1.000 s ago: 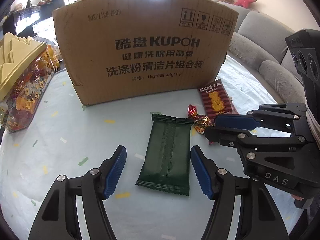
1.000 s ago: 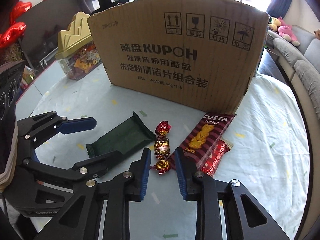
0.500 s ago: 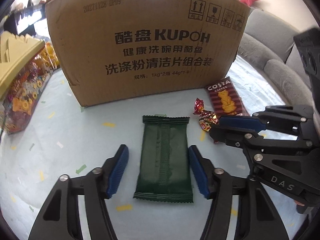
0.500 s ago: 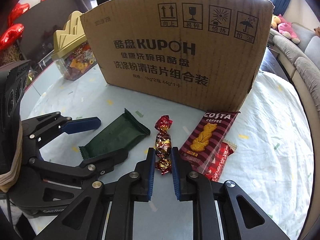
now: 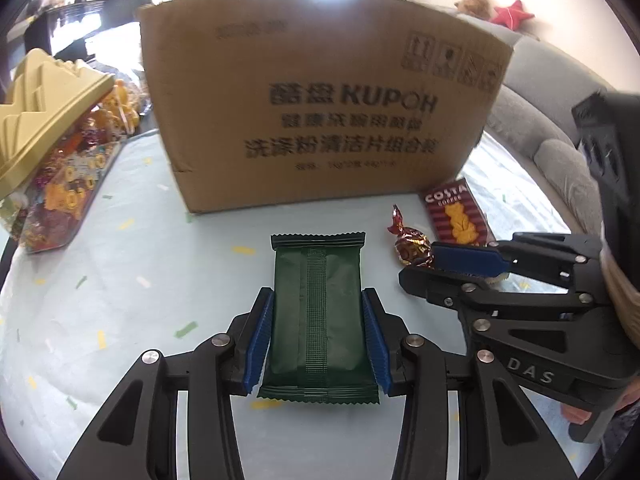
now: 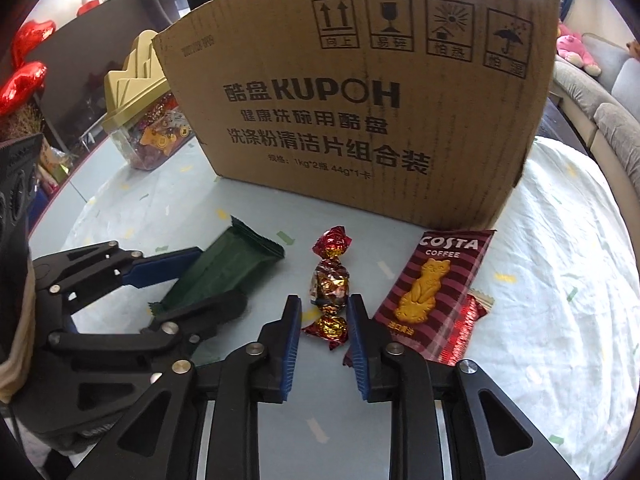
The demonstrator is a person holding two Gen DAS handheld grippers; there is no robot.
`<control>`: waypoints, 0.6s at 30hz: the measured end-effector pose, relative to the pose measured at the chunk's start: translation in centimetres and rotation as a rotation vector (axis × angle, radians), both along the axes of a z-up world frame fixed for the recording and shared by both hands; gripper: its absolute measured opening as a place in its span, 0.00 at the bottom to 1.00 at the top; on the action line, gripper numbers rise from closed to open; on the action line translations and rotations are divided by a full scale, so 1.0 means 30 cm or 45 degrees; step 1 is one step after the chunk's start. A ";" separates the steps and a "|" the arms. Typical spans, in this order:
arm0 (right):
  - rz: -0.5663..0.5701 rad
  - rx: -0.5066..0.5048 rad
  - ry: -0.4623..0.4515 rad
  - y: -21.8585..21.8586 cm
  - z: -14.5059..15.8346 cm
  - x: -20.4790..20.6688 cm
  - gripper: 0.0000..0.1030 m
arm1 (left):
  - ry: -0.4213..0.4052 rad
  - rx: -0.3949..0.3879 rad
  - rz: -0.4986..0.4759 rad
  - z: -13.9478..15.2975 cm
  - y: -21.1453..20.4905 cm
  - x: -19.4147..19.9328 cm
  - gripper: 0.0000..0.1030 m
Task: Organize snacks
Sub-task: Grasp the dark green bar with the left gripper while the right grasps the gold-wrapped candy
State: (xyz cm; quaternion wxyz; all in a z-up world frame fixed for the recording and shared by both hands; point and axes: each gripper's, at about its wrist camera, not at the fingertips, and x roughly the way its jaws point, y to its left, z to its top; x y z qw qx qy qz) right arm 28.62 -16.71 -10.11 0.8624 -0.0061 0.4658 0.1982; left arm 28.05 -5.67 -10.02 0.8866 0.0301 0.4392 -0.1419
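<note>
1. The left gripper is closing its blue pads against both long edges of the dark green snack packet, pinching it across its width while the packet is lying flat on the pale tablecloth.
2. The right gripper is sitting with its jaws narrowly parted around the lower end of the foil-wrapped candy; whether its pads are actually pressing the wrapper is not clear, since small gaps are showing on both sides.
3. The candy is lying lengthwise between the green packet on its left and the maroon COSTA biscuit pack on its right, near both but touching neither.
4. A red snack wrapper is peeking out from under the COSTA pack's right edge.
5. Just behind these snacks, a large cardboard box printed KUPOH is standing on the table.
6. To the box's left, a clear candy container with a stepped gold lid is holding colourful sweets.
7. A grey sofa is running along the right side behind the table.
</note>
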 end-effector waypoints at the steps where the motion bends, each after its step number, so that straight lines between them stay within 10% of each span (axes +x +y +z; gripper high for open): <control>1: -0.002 0.005 -0.001 0.003 -0.001 0.001 0.28 | -0.004 0.000 0.008 0.006 0.004 0.000 0.42; 18: -0.006 -0.019 -0.077 0.046 0.038 -0.038 0.20 | -0.067 -0.060 0.105 0.111 0.051 -0.053 0.42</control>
